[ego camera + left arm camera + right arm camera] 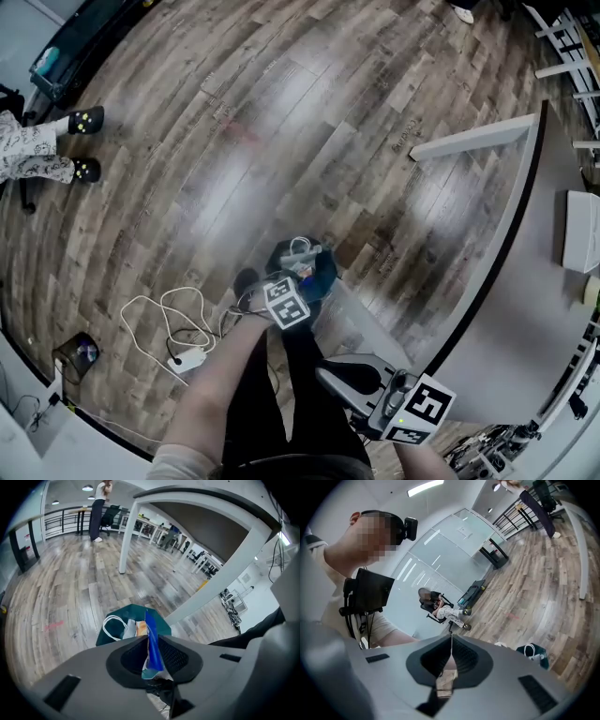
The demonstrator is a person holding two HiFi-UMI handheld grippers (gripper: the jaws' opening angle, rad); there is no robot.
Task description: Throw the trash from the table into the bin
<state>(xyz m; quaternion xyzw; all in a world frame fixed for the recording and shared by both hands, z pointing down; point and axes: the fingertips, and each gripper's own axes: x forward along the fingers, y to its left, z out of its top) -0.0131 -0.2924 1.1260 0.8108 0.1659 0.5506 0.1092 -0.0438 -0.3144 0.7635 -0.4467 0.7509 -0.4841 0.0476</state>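
While the left tool (149,638) pinches a blue wrapper (153,651) over the teal bin (130,611) at its twelve o'clock, release seems the next move; right tool (451,641) closed, empty.

A white cable (173,323) lay looped on the wood floor (234,141), its charger (187,359) at one end. A seated person (440,611) in dark slippers (86,120) waited by a glass wall (440,545), while a standing person (99,508) was far off beside a black railing (61,520).
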